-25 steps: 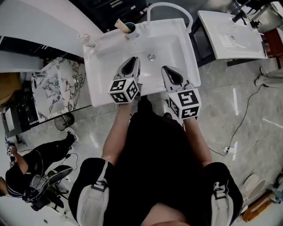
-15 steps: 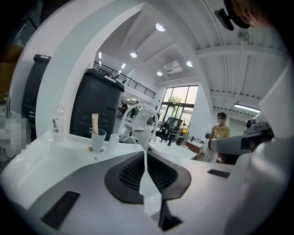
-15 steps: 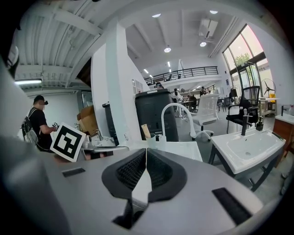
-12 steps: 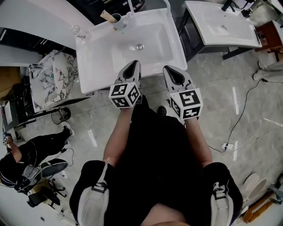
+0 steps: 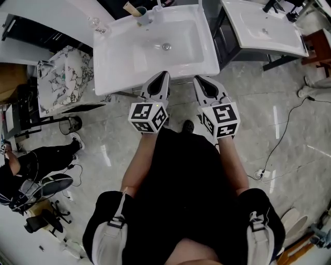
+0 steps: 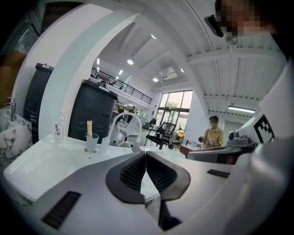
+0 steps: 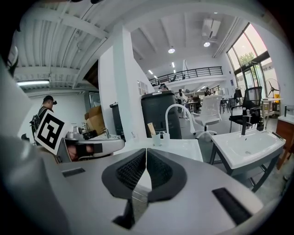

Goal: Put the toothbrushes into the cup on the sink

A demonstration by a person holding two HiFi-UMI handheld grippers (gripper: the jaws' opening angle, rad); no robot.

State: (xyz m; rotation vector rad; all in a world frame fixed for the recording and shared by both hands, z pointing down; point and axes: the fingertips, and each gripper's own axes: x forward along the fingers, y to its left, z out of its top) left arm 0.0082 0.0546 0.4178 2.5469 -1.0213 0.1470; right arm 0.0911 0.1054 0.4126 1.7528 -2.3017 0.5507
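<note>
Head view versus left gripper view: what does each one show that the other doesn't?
Only the head view shows the person's legs, the floor, a second sink and a seated person. Only the left gripper view shows ceiling lights, a standing person far off, and the left hand-held gripper close up, its jaws shut on nothing. Both show the sink, with the cup at its back edge, and that same gripper.
</note>
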